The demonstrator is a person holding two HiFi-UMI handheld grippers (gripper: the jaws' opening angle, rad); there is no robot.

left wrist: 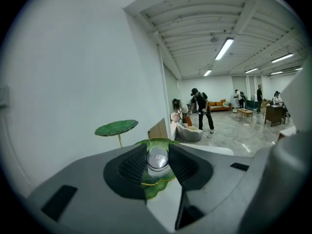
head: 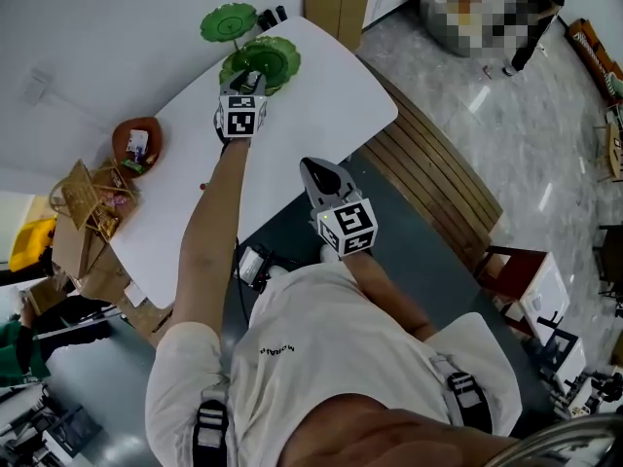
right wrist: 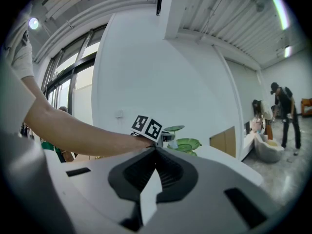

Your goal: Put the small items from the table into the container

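– Now, what does the right gripper point(head: 311, 168) near the middle do?
– Its jaws are together, with nothing in them.
– And the left gripper point(head: 247, 79), higher up?
– It pinches a silver thing point(left wrist: 157, 159) just over the green dish point(head: 277, 61), top of the table point(head: 331, 105).

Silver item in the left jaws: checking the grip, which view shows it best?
Left gripper view: the silver item sits centred between the jaws. In the head view the left hand-held gripper mostly covers it; the right gripper view doesn't resolve it.

Slatted wooden bench point(head: 438, 163), distant orange sofa point(left wrist: 219, 105)
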